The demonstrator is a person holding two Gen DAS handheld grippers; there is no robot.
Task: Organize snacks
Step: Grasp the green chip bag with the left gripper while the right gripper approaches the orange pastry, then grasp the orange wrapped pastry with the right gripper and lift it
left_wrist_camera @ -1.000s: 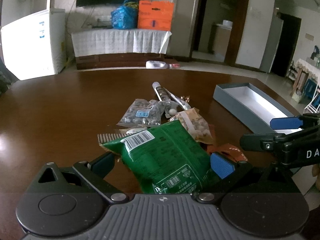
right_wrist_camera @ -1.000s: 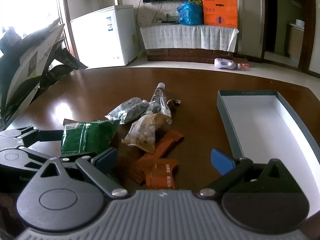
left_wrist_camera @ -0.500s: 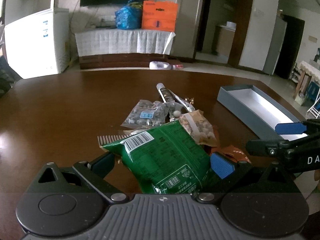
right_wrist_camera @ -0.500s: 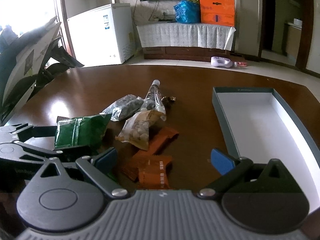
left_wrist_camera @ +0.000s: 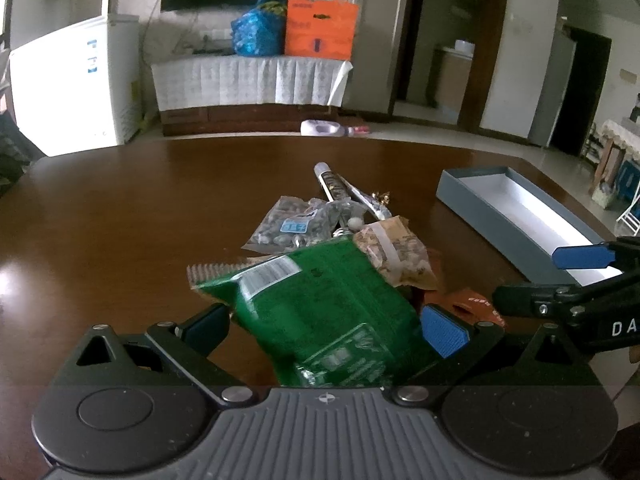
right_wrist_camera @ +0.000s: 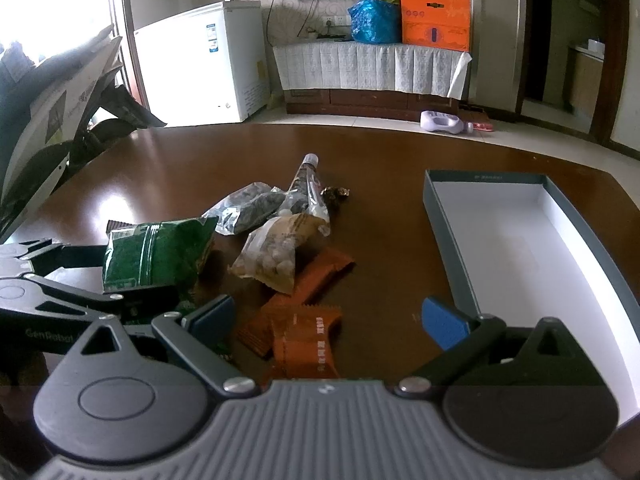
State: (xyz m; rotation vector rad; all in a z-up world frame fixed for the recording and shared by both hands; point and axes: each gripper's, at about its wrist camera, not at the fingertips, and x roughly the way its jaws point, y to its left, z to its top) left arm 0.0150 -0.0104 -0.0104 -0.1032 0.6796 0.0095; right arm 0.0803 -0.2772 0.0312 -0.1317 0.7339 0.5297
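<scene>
My left gripper (left_wrist_camera: pixel 326 326) is shut on a green snack bag (left_wrist_camera: pixel 320 312) and holds it above the brown table; the bag also shows in the right wrist view (right_wrist_camera: pixel 152 256). My right gripper (right_wrist_camera: pixel 326 320) is open and empty over orange packets (right_wrist_camera: pixel 308 340). Behind lie a tan nut bag (right_wrist_camera: pixel 276 256), a clear bag of dark snacks (right_wrist_camera: pixel 248 208) and a tube-shaped pack (right_wrist_camera: pixel 306 184). An empty grey box (right_wrist_camera: pixel 516 248) with a white inside lies to the right; it also shows in the left wrist view (left_wrist_camera: pixel 516 216).
The brown table (right_wrist_camera: pixel 160 172) reaches far back and left. A small wrapped candy (right_wrist_camera: pixel 336 192) lies by the tube. A white freezer (right_wrist_camera: pixel 200 64) and a cloth-covered cabinet (right_wrist_camera: pixel 372 68) stand beyond the table. A scooter (right_wrist_camera: pixel 52 100) is at the left.
The left gripper has lifted the green bag a little higher. Both views have shifted slightly, with the box and snacks sitting lower and closer.
</scene>
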